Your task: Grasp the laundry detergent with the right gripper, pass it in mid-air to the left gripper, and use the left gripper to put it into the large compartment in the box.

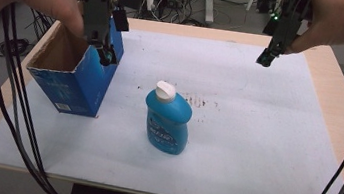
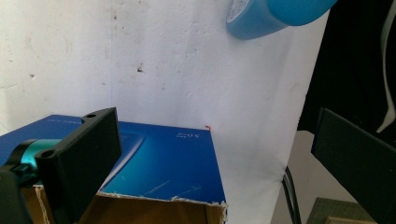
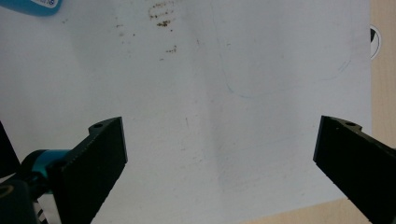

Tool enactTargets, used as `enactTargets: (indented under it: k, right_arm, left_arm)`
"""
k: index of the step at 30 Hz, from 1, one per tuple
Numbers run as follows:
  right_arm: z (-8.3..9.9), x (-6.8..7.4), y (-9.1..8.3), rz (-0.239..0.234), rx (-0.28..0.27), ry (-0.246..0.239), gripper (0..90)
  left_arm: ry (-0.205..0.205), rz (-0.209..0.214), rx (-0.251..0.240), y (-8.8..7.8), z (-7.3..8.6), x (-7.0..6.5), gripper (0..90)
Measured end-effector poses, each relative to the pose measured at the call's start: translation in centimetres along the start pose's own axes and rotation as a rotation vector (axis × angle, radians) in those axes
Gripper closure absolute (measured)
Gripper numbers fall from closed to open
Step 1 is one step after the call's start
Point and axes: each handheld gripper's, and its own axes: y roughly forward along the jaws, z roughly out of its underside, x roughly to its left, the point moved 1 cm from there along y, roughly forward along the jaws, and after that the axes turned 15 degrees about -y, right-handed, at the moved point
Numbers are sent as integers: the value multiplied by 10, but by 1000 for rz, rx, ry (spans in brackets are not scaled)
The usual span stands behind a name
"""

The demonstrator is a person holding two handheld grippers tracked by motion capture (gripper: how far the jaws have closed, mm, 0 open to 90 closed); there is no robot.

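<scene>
While the blue plastic bottle with a white cap (image 1: 166,121) stands untouched mid-counter, at four o'clock of the open blue cardboard box (image 1: 74,76), both grippers, left (image 1: 105,55) and right (image 1: 265,59), hover with fingers spread, nothing yet grasped.

- My right gripper (image 3: 219,172) has its two black jaws wide apart, with nothing between them.
- Under the jaws I see the white sheet (image 3: 261,140), with brown stains (image 3: 163,16) near the top.
- A faint blue curved line (image 3: 289,79) is drawn on the sheet.
- A corner of the blue bottle (image 3: 30,5) is at top left.
- The wooden table (image 3: 384,93) is along the right edge.
</scene>
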Motion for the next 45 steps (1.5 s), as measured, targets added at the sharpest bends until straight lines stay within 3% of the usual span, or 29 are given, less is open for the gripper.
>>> enactTargets:
  k: [10, 12, 25, 36, 45]
  right_arm:
    - [8, 23, 6, -16, -37, 7, 17]
    - [11, 36, 10, -26, -60, 5, 17]
    - [14, 91, 33, -40, -201, 14, 17]
    - [10, 124, 64, -42, -425, 41, 17]
    - [-1, 139, 86, -40, -527, 75, 17]
  left_arm:
    - [26, 4, 14, 4, -2, -5, 17]
    - [39, 6, 12, 5, -3, -7, 17]
    - [55, 1, 6, 7, -1, -10, 17]
    - [65, -1, -1, 7, 2, -10, 17]
    - [68, 1, 7, 9, 2, -9, 17]
